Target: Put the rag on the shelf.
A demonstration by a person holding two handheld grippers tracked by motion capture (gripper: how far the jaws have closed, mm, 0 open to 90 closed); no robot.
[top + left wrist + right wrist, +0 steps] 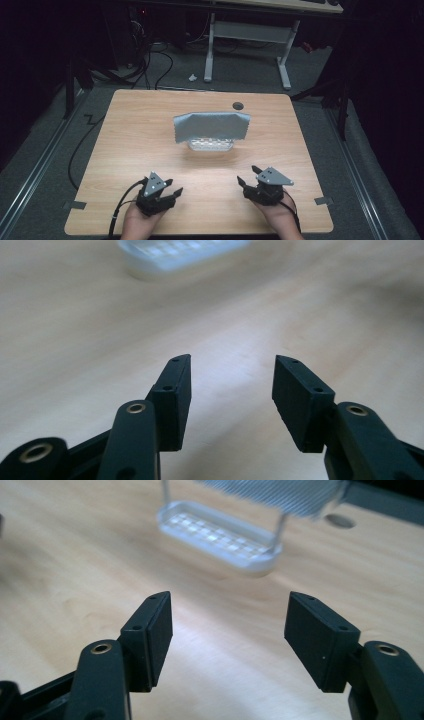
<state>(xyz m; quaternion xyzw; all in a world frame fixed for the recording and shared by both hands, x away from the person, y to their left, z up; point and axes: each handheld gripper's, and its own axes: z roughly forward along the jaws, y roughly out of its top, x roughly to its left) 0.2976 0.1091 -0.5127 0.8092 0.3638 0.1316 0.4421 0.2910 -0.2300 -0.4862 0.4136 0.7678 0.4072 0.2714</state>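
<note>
Nearest the person's edge of the table (125,130), two hands hold a gripper each, both well short of the rack in the middle. The left gripper (172,189) sits low over the wood, nearer than the rack and off to its left; its jaws stand apart with nothing but bare tabletop between them, as its own view (232,390) shows plainly. The right gripper (247,177) hovers nearer than the rack and to its right, jaws likewise spread wide and empty (229,630). Neither touches anything.

Farther out, about mid-table, stands the rack (211,145), a shallow, clear, oval tray with a gridded floor. In the right gripper view (220,535) thin clear posts rise from its ends. I cannot tell whether anything lies inside it; the grid cells look bare from here, though the picture is soft.

Draped across the top of the rack is a grey cloth (212,125), spread wide, overhanging the rack on both sides, with its left edge hanging lower. Its striped weave shows above the rack (270,492).

Just beyond the rack, to its right, is a dark round hole (238,105) in the tabletop. Past the table's far edge, a white desk frame (247,37) stands on the grey floor.
</note>
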